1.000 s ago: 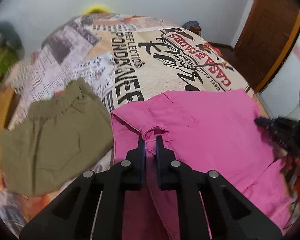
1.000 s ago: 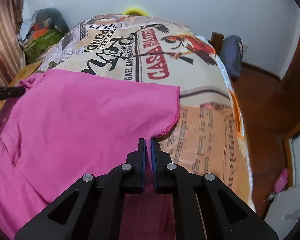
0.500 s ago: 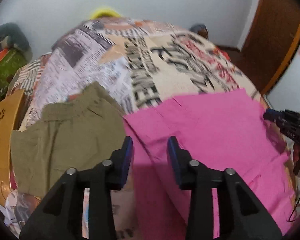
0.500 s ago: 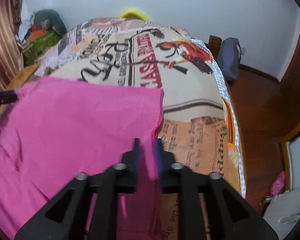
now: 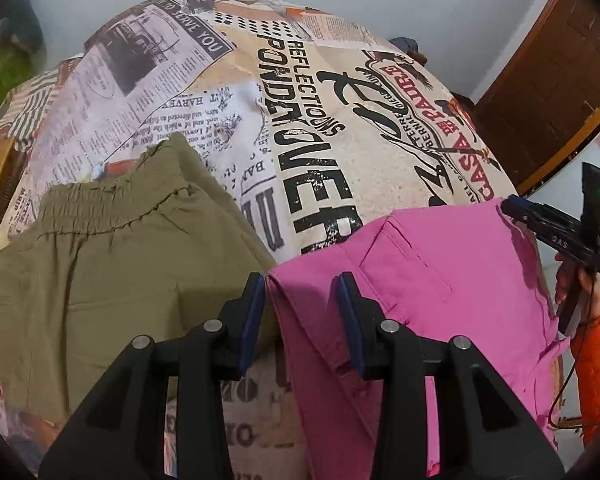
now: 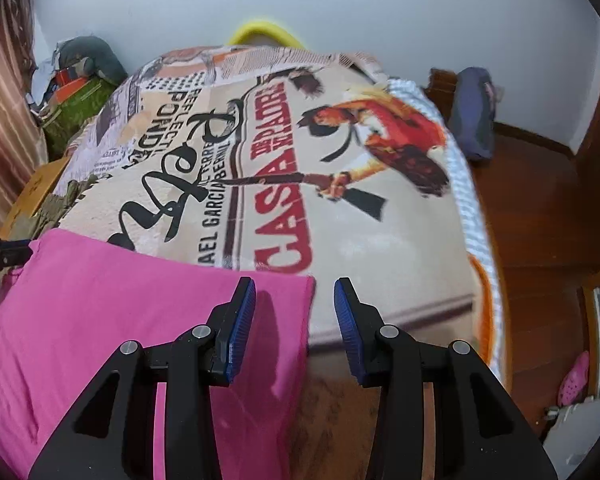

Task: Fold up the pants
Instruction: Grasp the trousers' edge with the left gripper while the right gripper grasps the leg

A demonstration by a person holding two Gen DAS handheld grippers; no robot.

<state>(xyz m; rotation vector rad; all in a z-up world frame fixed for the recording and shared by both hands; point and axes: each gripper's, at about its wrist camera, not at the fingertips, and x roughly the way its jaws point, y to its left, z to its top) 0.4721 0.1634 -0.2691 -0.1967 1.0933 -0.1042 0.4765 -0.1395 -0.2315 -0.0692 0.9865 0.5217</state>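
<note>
The pink pants point(image 5: 432, 288) lie flat on the printed bedspread point(image 5: 308, 128), folded over. My left gripper point(image 5: 302, 296) is open and empty, hovering over the pants' near left corner. My right gripper point(image 6: 295, 304) is open and empty above the pants' right corner point(image 6: 284, 304); the pink cloth point(image 6: 112, 312) spreads to its left. The right gripper also shows at the right edge of the left wrist view point(image 5: 556, 232), by the pants' far corner.
Folded olive-green pants point(image 5: 100, 264) lie left of the pink pair. A wooden floor point(image 6: 540, 208) and a pink slipper point(image 6: 574, 380) lie past the bed's right edge. A wooden door point(image 5: 548, 80) stands at the right; clutter point(image 6: 76, 92) sits at the far left.
Both grippers held the pink pants shut a second ago. They have opened, let the cloth go and drawn back; the pants now rest on the bed.
</note>
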